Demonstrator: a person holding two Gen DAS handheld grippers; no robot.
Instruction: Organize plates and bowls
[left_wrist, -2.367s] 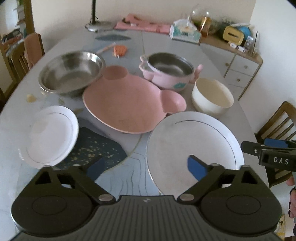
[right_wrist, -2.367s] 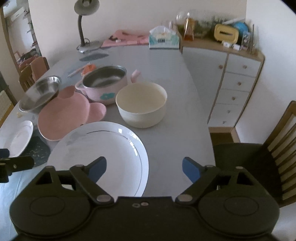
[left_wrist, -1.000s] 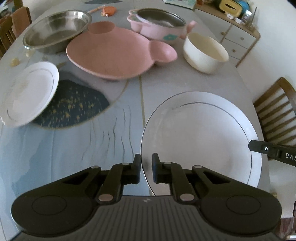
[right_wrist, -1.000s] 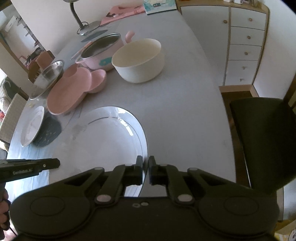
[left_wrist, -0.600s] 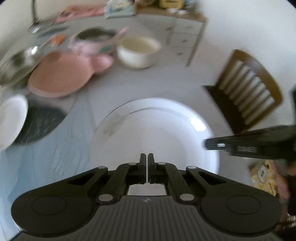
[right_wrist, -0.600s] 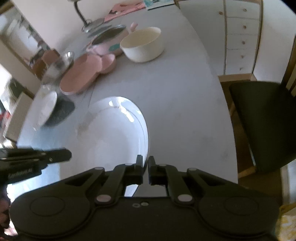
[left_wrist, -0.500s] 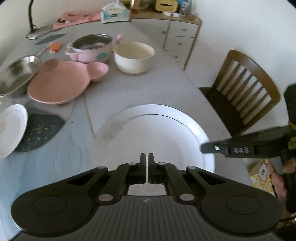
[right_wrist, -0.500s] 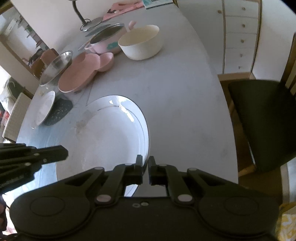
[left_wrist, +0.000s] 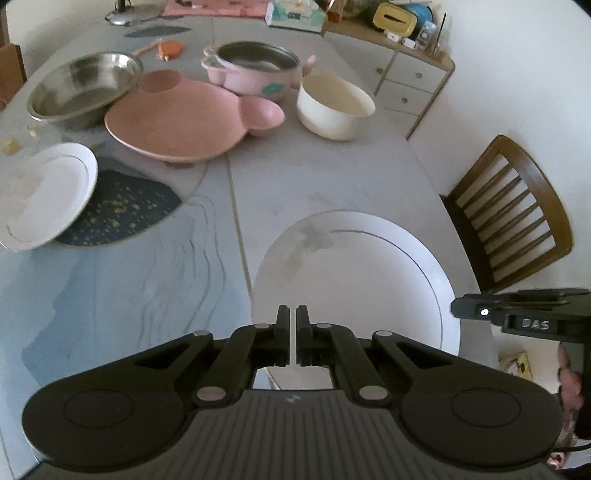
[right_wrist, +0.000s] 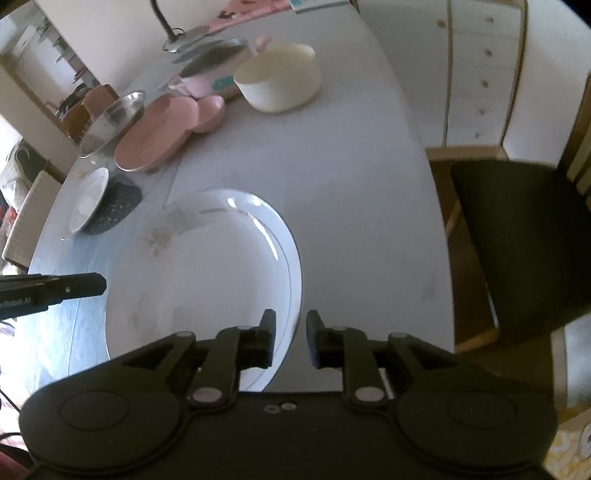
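Large plate gripped at its near rim, ready to be carried to a stack.

Left gripper (left_wrist: 291, 334) jaws pinch the large white plate (left_wrist: 354, 280) at six o'clock on the bench (left_wrist: 314, 177); right gripper (right_wrist: 290, 338) jaws stand slightly spread around its rim. Next likely: lift toward the small plate (left_wrist: 44, 192) at ten o'clock.

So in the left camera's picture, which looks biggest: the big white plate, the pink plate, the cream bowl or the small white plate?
1. Big white plate, though it lies nearest the camera.
2. Pink plate.
3. Small white plate.
4. Cream bowl, farther off, so its true rank against the small plate is unsure.
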